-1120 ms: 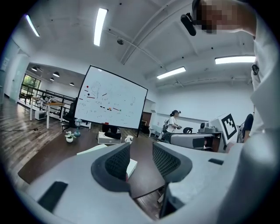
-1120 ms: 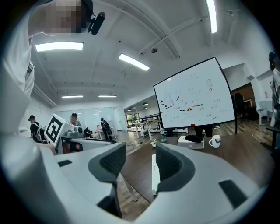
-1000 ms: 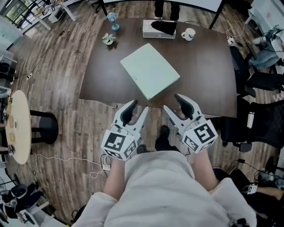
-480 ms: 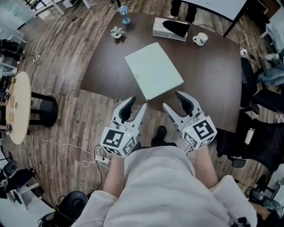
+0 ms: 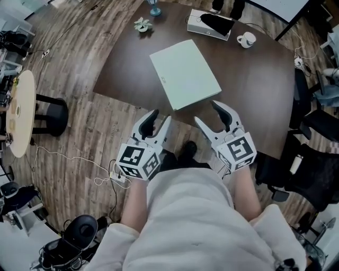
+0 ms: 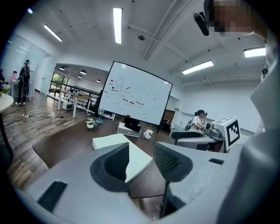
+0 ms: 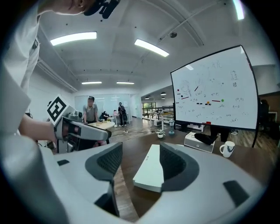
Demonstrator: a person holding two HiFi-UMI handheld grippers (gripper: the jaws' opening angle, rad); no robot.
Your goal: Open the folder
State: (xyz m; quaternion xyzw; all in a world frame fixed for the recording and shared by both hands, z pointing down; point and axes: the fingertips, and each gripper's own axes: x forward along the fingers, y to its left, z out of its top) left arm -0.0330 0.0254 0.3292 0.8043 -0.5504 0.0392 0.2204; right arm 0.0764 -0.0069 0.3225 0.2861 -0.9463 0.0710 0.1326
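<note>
A closed pale green folder point(image 5: 185, 73) lies flat and askew on the dark brown table point(image 5: 254, 95). Both grippers hover side by side short of the table's near edge, pointing at the folder's near corner without touching it. My left gripper point(image 5: 160, 119) is open with nothing in it; in the left gripper view the folder point(image 6: 136, 158) shows beyond its gap point(image 6: 141, 159). My right gripper point(image 5: 207, 114) is open, its jaws have just been opening, and nothing is between them. Past its gap point(image 7: 141, 164) in the right gripper view lies the folder point(image 7: 149, 169).
At the table's far edge stand a white mug point(image 5: 247, 39), a white box with a black thing on it point(image 5: 210, 25), a small plant point(image 5: 142, 24) and a blue vase point(image 5: 154, 9). A round side table point(image 5: 18, 114) and black stool point(image 5: 50, 115) stand left, office chairs point(image 5: 312, 174) right.
Both grippers have sunk a little and drawn nearer the table's near edge. The right gripper's jaws stand wider. The folder has not moved on the table.
</note>
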